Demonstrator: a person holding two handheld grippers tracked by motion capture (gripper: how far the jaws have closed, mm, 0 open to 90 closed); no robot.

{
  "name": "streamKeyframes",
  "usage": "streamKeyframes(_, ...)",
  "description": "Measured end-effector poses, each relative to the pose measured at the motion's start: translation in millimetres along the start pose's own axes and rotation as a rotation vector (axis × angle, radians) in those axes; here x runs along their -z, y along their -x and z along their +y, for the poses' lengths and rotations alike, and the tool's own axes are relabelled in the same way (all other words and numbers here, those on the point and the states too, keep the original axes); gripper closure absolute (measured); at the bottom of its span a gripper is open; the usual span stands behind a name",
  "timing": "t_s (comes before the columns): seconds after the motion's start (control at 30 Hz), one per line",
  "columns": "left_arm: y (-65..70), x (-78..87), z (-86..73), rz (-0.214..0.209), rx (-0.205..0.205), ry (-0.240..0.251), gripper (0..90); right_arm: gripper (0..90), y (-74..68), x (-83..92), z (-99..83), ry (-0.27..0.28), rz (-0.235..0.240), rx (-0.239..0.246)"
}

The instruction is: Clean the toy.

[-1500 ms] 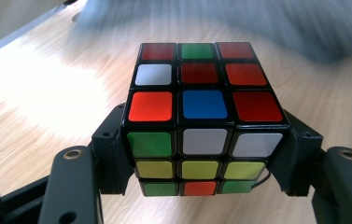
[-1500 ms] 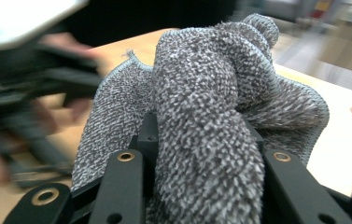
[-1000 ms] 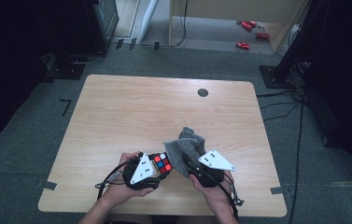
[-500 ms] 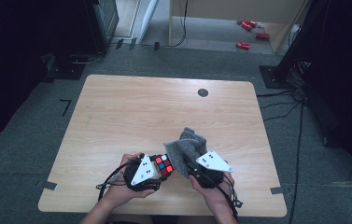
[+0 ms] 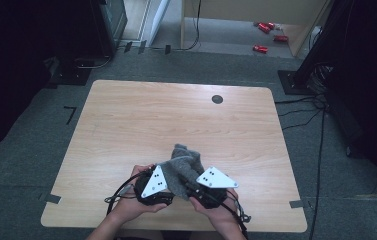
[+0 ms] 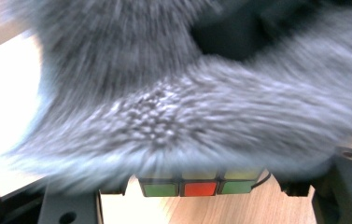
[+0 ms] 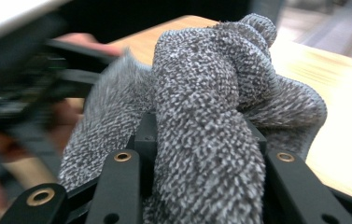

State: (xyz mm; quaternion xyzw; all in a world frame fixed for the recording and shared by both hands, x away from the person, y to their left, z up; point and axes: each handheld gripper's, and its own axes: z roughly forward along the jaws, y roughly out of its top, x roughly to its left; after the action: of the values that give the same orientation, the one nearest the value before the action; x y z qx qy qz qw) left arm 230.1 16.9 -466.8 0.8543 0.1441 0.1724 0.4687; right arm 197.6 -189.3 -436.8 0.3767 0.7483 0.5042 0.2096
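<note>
A grey fuzzy cloth [image 5: 183, 167] lies bunched between the two grippers near the table's front edge. My right gripper [image 5: 192, 186] is shut on it; in the right gripper view the cloth [image 7: 211, 116] bulges up between the black jaws of that gripper [image 7: 201, 158]. My left gripper [image 5: 165, 192] is shut on a colour cube. The left gripper view shows one row of the cube [image 6: 200, 188], green, red, green, between the jaws, with the cloth [image 6: 187, 107] draped over its top. From above, the cloth hides the cube.
The wooden table [image 5: 176, 115] has a small black round grommet [image 5: 217, 99] near its far edge. Cables trail from both grippers over the front edge. Red objects [image 5: 261, 48] lie on the floor beyond the table.
The right gripper has brought the cloth left over the cube, whose coloured face showed from above before and is now covered. Both hands stay near the front edge.
</note>
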Motion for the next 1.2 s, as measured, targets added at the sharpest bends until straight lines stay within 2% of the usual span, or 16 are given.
streamKeyframes(0.03, -0.4, -0.1, -0.3, 0.003, 0.000, -0.003, 34.8, 62.6, 6.5, 1.0, -0.7, -0.005, -0.026, -0.012)
streamKeyframes(0.07, -0.9, -0.1, -0.8, 0.005, 0.000, -0.003, 34.8, 62.7, 18.8, 3.4, -2.4, -0.016, -0.087, -0.032)
streamKeyframes(0.17, -3.2, 0.6, -1.9, 0.007, 0.005, 0.004, 34.7, 62.8, 30.6, 9.4, -3.1, -0.014, -0.133, -0.080)
streamKeyframes(0.23, -4.1, -0.2, -2.6, 0.012, 0.008, -0.003, 34.7, 62.7, 29.0, 13.3, -0.4, 0.015, -0.111, -0.085)
streamKeyframes(0.33, -1.5, -2.4, -1.8, 0.006, 0.002, -0.007, 34.7, 62.6, 9.4, 12.6, 4.7, 0.041, -0.036, -0.044)
streamKeyframes(0.37, -1.5, -2.4, -1.8, 0.006, 0.002, -0.007, 34.8, 62.6, 9.4, 12.6, 4.7, 0.041, -0.036, -0.044)
streamKeyframes(0.47, 2.3, -1.6, 0.3, -0.017, -0.002, 0.013, 34.7, 62.6, -11.4, 4.1, 3.5, 0.027, 0.031, 0.036)
streamKeyframes(0.5, 2.1, -1.1, 0.7, -0.019, 0.003, 0.013, 34.8, 62.3, -15.2, 0.1, 1.7, 0.009, 0.028, 0.059)
streamKeyframes(0.53, 0.5, -0.6, -0.1, -0.008, 0.002, 0.005, 34.8, 62.2, -12.1, -1.9, 0.0, 0.014, 0.031, 0.043)
streamKeyframes(0.73, -5.1, 3.4, -0.8, 0.004, 0.019, 0.025, 34.8, 62.8, 30.5, 5.5, -4.7, -0.024, -0.150, -0.099)
streamKeyframes(0.77, -5.1, 3.4, -0.8, 0.004, 0.019, 0.025, 34.8, 62.8, 33.7, 7.8, -5.1, -0.015, -0.156, -0.117)
streamKeyframes(0.87, -4.3, 2.2, -0.8, 0.013, 0.013, 0.015, 34.8, 62.7, 32.0, 11.5, -3.3, 0.015, -0.135, -0.126)
streamKeyframes(1.03, 1.7, -0.1, 2.0, 0.001, 0.001, 0.016, 34.8, 62.4, -10.6, 6.5, 2.4, 0.070, -0.006, 0.013)
streamKeyframes(1.1, 1.6, 1.5, 3.3, -0.013, 0.011, 0.020, 34.8, 61.9, -17.8, 0.3, 0.5, 0.044, 0.000, 0.047)
streamKeyframes(1.17, -0.6, 2.0, 2.1, -0.010, 0.017, 0.012, 34.8, 62.0, -12.7, -1.0, -1.2, 0.047, -0.001, 0.017)
streamKeyframes(1.2, -1.6, 2.7, 1.3, -0.008, 0.023, 0.012, 34.8, 62.2, -1.4, 0.0, -1.6, 0.037, -0.055, -0.018)
